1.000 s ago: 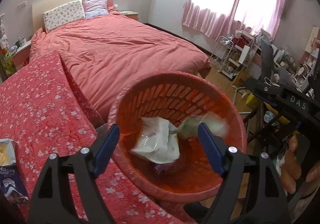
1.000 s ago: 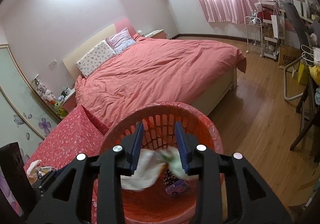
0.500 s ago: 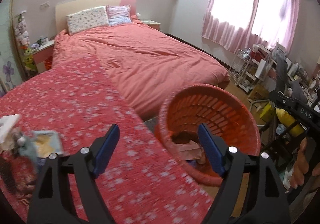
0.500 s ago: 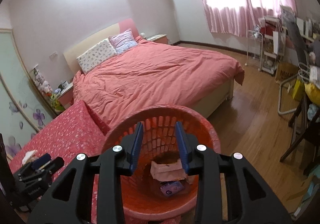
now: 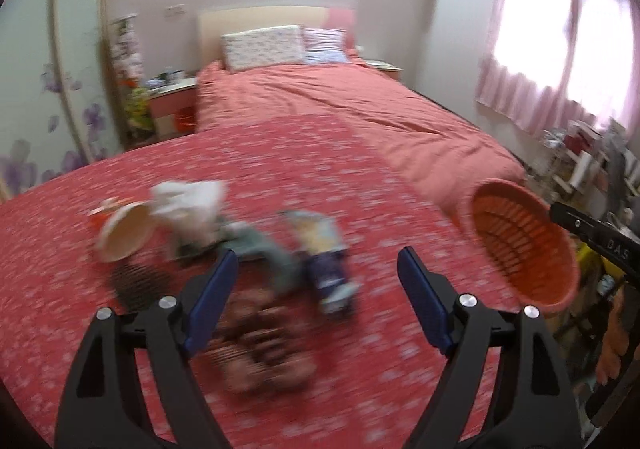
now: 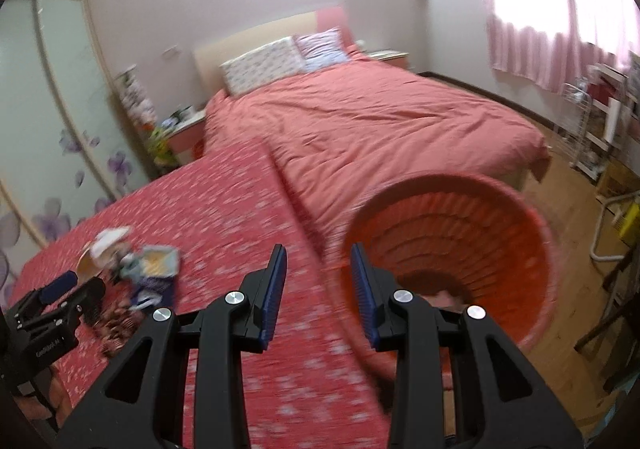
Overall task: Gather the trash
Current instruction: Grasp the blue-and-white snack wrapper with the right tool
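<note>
While both views are swinging off the orange basket (image 6: 532,233), where trash was dropping a second ago, I am turning back to the litter pile.

Left gripper (image 5: 316,285) jaws are standing spread and empty, the snack bag (image 5: 326,253) lying between them on the red-clothed worktop (image 5: 280,153); right gripper (image 6: 318,281) jaws are standing partly parted, empty.

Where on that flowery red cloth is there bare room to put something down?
The flowery red cloth lies bare between the trash pile and the orange basket, and toward the bed. It is crowded in front of the left tool.
</note>
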Motion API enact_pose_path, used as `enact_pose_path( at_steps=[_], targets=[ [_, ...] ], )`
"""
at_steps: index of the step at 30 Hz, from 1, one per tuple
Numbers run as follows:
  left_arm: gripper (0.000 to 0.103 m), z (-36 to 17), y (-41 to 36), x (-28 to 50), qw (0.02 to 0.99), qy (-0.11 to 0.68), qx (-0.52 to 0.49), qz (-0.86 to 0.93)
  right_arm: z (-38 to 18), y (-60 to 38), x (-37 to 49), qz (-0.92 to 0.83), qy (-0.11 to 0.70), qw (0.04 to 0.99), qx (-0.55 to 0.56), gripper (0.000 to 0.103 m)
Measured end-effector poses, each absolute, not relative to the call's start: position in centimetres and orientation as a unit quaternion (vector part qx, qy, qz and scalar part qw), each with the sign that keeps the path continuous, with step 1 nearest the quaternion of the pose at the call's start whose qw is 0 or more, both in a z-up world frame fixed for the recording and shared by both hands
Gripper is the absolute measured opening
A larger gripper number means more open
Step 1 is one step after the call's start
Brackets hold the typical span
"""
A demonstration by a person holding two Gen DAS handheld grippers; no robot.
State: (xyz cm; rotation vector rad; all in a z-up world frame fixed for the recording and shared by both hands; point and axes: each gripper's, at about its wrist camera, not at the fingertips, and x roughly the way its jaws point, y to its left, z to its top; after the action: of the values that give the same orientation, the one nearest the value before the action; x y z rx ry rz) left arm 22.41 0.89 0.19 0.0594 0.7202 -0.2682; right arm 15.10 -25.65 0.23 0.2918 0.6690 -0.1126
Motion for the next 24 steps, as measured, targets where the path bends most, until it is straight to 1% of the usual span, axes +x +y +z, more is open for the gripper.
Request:
enact_pose_path(
  at_steps=[8,14,20,24],
  targets=[
    [0.082,-0.9,10.0,21.4,0.931,0.361,0.002,-0.047,-0.7,-16.4,17.7,0.024,0.355,0.930,0.093,0.034],
    [0.082,-1.4,14.2,20.8,0.930,0.368,-0.020,-0.018,-1.5,-11.5,19.4,0.058,0.367,0.926,0.065,0.034],
    [0.082,-2.1,16.6,20.3,0.927,0.373,-0.036,-0.011,-3.8,-8.5,21.7,0.053,0.400,0.914,0.051,0.034],
    [0.082,-2.4,16.6,20.3,0.925,0.377,-0.038,-0.014,-4.6,-8.0,21.6,0.050,0.409,0.910,0.039,0.033]
  ],
)
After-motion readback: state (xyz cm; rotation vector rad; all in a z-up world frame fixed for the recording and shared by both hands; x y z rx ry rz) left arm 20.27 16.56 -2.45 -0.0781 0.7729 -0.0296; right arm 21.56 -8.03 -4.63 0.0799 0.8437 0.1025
